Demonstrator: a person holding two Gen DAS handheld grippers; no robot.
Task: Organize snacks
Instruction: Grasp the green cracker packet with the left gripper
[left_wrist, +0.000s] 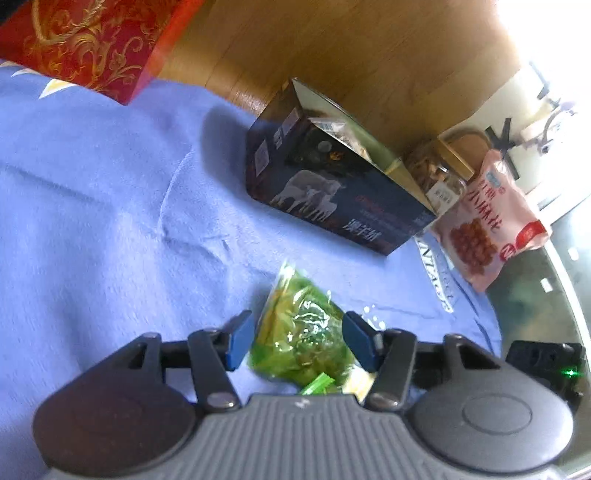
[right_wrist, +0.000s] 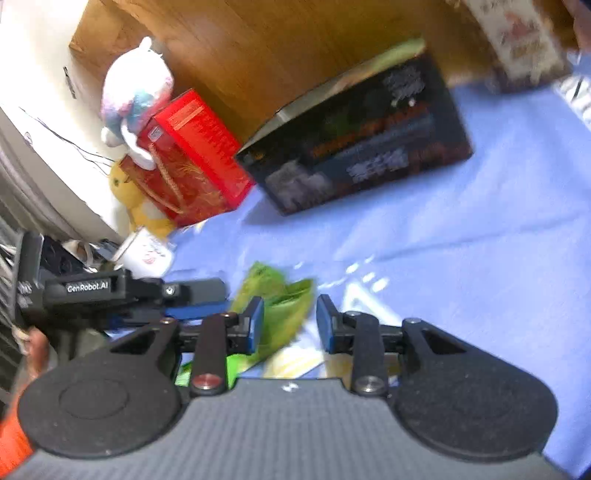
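Note:
A clear bag of green snacks (left_wrist: 303, 332) lies on the blue cloth (left_wrist: 92, 203). My left gripper (left_wrist: 301, 341) straddles it, one blue pad on each side, right at the bag's edges without squeezing it. In the right wrist view the same green bag (right_wrist: 280, 306) sits between the pads of my right gripper (right_wrist: 290, 325), close to the left pad, with a gap to the right pad. My left gripper (right_wrist: 110, 288) shows there too, reaching in from the left. A dark box with sheep pictures (left_wrist: 332, 184) stands open-topped behind the bag.
A pink snack bag (left_wrist: 487, 221) and a jar of snacks (left_wrist: 436, 173) stand right of the dark box (right_wrist: 362, 140). A red gift box (right_wrist: 195, 147), plush toys (right_wrist: 136, 92) and a white mug (right_wrist: 147, 254) crowd the left. Wood panelling (left_wrist: 332, 48) backs the cloth.

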